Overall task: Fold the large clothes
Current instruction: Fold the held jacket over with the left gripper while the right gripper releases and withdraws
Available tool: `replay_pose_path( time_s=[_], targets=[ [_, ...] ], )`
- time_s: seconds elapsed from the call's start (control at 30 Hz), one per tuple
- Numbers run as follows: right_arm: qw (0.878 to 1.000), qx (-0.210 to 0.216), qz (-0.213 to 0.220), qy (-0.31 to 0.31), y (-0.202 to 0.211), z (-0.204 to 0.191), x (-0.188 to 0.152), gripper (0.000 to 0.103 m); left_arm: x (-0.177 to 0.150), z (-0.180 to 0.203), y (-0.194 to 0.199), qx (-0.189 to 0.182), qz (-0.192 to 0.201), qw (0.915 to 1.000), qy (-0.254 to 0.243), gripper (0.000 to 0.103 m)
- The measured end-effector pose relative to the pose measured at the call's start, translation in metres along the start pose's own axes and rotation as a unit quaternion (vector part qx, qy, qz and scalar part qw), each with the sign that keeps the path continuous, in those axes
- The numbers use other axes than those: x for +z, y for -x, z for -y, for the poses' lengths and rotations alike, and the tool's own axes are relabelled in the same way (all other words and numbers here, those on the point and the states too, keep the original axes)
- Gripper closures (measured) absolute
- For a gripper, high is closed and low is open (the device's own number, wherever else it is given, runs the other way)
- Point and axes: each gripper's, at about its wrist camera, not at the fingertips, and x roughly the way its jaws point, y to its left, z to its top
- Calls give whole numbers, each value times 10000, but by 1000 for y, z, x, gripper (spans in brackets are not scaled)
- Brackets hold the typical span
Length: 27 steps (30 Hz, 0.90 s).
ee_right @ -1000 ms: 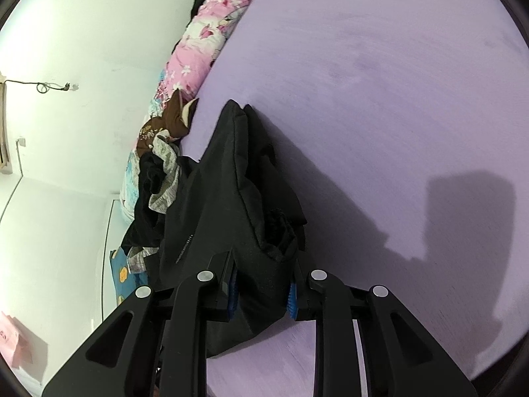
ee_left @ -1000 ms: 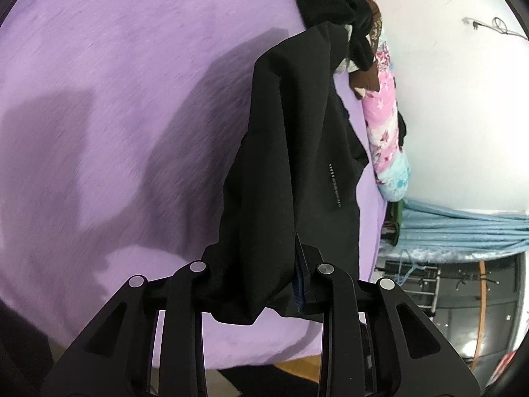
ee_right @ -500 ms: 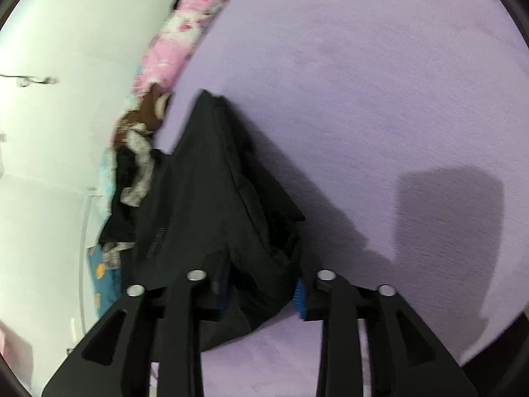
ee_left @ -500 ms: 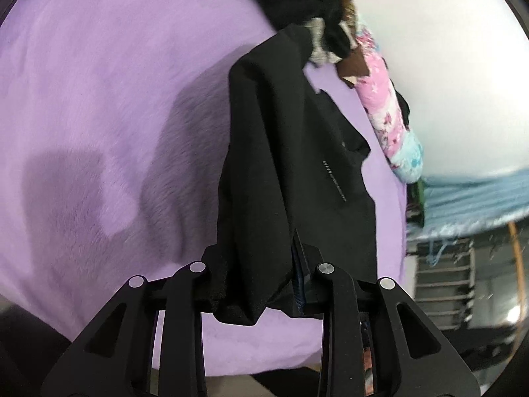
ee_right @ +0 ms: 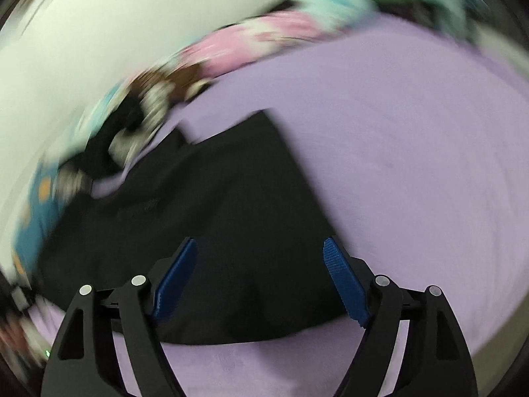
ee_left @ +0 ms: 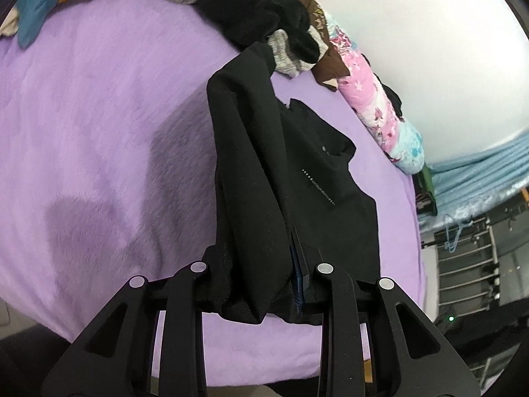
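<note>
A large black garment (ee_left: 281,178) lies stretched over the purple bed cover (ee_left: 92,125). My left gripper (ee_left: 264,274) is shut on a bunched edge of the black garment and holds it a little above the cover. In the right wrist view, which is blurred by motion, the black garment (ee_right: 215,218) lies flat on the purple cover (ee_right: 413,152). My right gripper (ee_right: 261,274) is open and empty just over the garment's near edge, with its blue pads (ee_right: 344,281) wide apart.
A heap of other clothes (ee_left: 264,13) lies at the far edge of the bed. A pink floral bolster (ee_left: 373,99) runs along the white wall (ee_left: 429,49). A blue curtain (ee_left: 479,172) and a metal rack (ee_left: 469,258) stand beyond the bed's right edge.
My right gripper has opened and let go of the black garment, which now lies flat, and it is swinging fast. My left gripper still holds the garment and has tilted towards the clothes heap.
</note>
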Motion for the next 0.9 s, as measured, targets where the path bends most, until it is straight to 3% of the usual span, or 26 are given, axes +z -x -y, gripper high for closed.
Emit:
replay_pose_path(
  time_s=[0.13,0.2,0.27,0.37,0.5,0.6,0.63,0.73,0.9],
  targets=[
    [9929,242,-233,1138,-34,-72,-13,26,-1,5,2,20,38,10000,-70,77],
    [9811,334,-339,1874,-48,-107,-30,26,0,5,1,14,19,10000,-48,77],
    [9678,103,-469,2470,-66,-131,-49,26,0,3,0,-11,1,10000,-28,77],
    [9621,-100,-794,2607,-89,-136,-67,26,-1,4,-4,-37,-101,9999,-72,77],
    [9630,-45,-986,2509,-89,-132,-59,24,-4,12,-6,137,-50,9994,-316,77],
    [9629,126,-991,2508,-66,-134,-35,23,-4,20,-5,235,35,9985,-491,77],
    [9641,180,-983,2460,-61,-139,-28,18,-5,24,-6,302,59,9978,-583,77],
    [9699,391,-1168,2101,-46,-152,20,15,-9,35,-8,496,113,9951,-844,77],
    [9666,546,-2052,1436,-30,-215,111,9,-12,41,-13,714,100,9917,-1063,77]
  ],
)
